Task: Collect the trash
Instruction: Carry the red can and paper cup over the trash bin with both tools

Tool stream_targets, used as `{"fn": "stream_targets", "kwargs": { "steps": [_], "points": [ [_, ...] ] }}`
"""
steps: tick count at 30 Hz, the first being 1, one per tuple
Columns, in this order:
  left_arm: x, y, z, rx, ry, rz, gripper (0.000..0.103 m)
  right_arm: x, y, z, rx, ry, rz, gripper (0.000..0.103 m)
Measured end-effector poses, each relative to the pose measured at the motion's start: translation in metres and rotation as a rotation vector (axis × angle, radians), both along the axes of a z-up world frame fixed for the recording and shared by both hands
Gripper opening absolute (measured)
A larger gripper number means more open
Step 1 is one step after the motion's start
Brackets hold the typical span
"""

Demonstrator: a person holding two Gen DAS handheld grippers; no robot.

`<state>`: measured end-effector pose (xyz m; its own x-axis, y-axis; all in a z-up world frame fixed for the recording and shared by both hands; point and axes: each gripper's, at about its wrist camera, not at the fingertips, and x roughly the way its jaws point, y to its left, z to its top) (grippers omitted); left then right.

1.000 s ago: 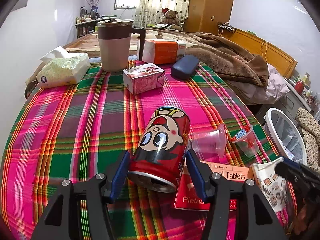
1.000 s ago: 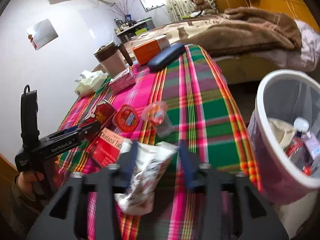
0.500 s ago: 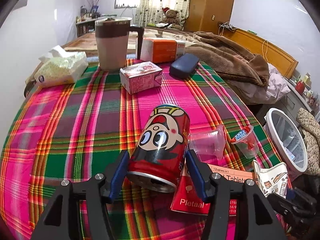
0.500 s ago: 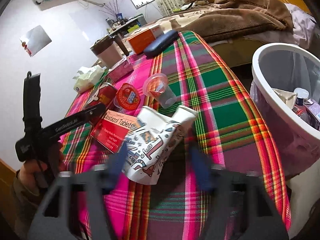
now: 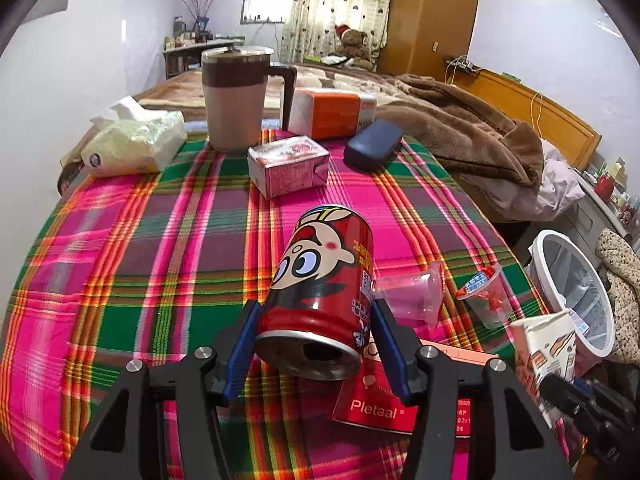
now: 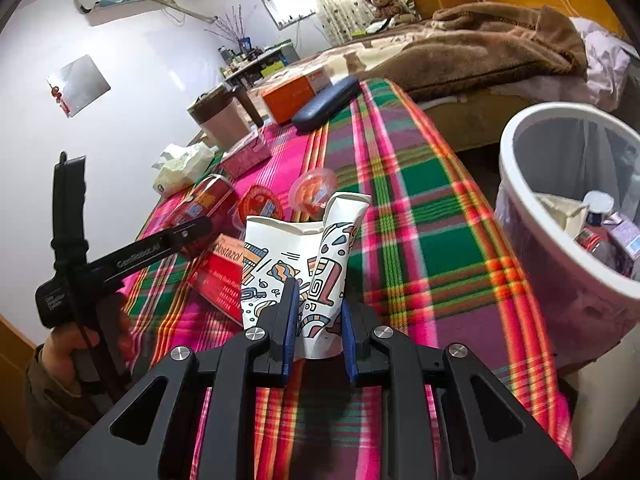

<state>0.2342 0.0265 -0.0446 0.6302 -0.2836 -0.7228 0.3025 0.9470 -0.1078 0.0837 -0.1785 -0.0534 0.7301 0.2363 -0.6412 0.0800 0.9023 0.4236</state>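
Crushed paper cup (image 6: 304, 268) is pinched in my right gripper (image 6: 316, 320) above the plaid cloth (image 6: 432, 248), while my left gripper's (image 5: 312, 340) jaws are closing around the red can (image 5: 324, 280); thin paper could slip before the bin (image 6: 560, 264).

White walls, curtained window (image 5: 267, 7), wooden wardrobe (image 5: 432, 16), bed (image 5: 460, 128) under brown blanket, daylight.

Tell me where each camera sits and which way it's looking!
Left wrist: on the left gripper, looking down along its closing fingers at the red can between them; no body shows.
Right wrist: on the right gripper, looking down at the crushed paper cup it squeezes; a hand shows.
Shared: can, cup, white bin.
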Motion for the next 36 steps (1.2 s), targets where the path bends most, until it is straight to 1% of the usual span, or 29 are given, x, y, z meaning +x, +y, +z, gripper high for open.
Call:
{"fn": "stream_targets", "kwargs": {
  "steps": [6, 13, 25, 31, 36],
  "points": [
    [-0.01, 0.004, 0.006, -0.018, -0.015, 0.02, 0.056, -0.004, -0.007, 0.008, -0.003, -0.031, -0.018, 0.02],
    [-0.03, -0.005, 0.021, -0.037, -0.059, 0.0, 0.056, -0.008, -0.021, 0.022, -0.014, -0.072, -0.054, 0.02],
    [-0.069, -0.052, 0.061, -0.086, -0.137, -0.087, 0.056, -0.022, -0.059, 0.053, -0.074, -0.151, -0.114, 0.02],
    [-0.087, -0.084, 0.073, -0.101, -0.162, -0.145, 0.056, -0.031, -0.081, 0.06, -0.106, -0.166, -0.158, 0.02],
    [-0.098, -0.111, 0.078, -0.111, -0.167, -0.186, 0.056, -0.037, -0.1, 0.064, -0.131, -0.169, -0.192, 0.02]
  ]
}}
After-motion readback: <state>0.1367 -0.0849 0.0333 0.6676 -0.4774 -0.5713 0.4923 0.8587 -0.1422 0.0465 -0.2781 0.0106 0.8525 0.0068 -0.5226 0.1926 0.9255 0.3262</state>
